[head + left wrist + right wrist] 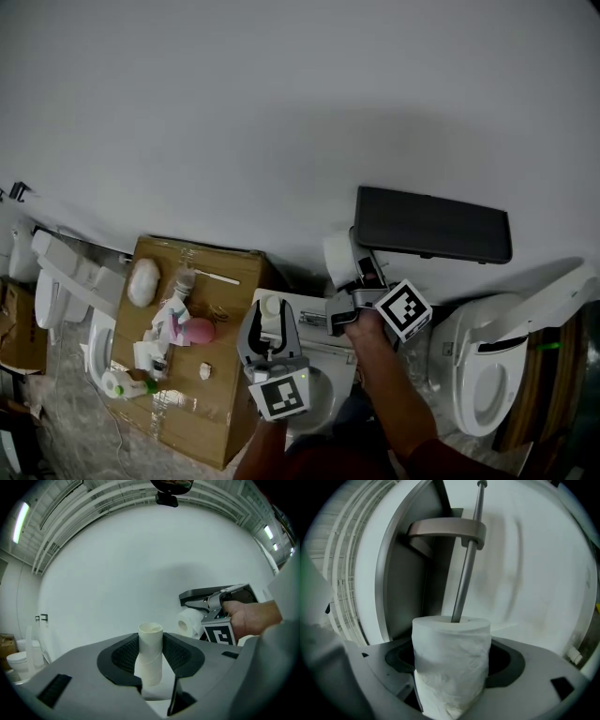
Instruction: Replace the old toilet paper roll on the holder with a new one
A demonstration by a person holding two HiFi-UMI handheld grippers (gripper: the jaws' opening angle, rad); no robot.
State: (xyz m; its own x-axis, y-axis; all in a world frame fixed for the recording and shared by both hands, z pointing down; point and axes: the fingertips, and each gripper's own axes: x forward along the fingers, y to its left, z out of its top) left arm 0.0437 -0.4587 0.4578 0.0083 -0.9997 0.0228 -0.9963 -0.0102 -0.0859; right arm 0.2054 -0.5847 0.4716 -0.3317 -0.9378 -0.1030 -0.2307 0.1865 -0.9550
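White wall (281, 112) bears one black holder (431, 225). The left hand-held gripper (270, 323) clamps one empty cardboard tube (150, 648); the right hand-held gripper (452, 667) clamps one full toilet paper roll (339, 258), the holder's single rod (466, 569) reaching into its core.

holder rod (466, 559) through new roll (451, 667), empty tube (150, 653) left of them

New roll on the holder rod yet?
Partly on: the rod enters the core of the new roll, which the right gripper grips.
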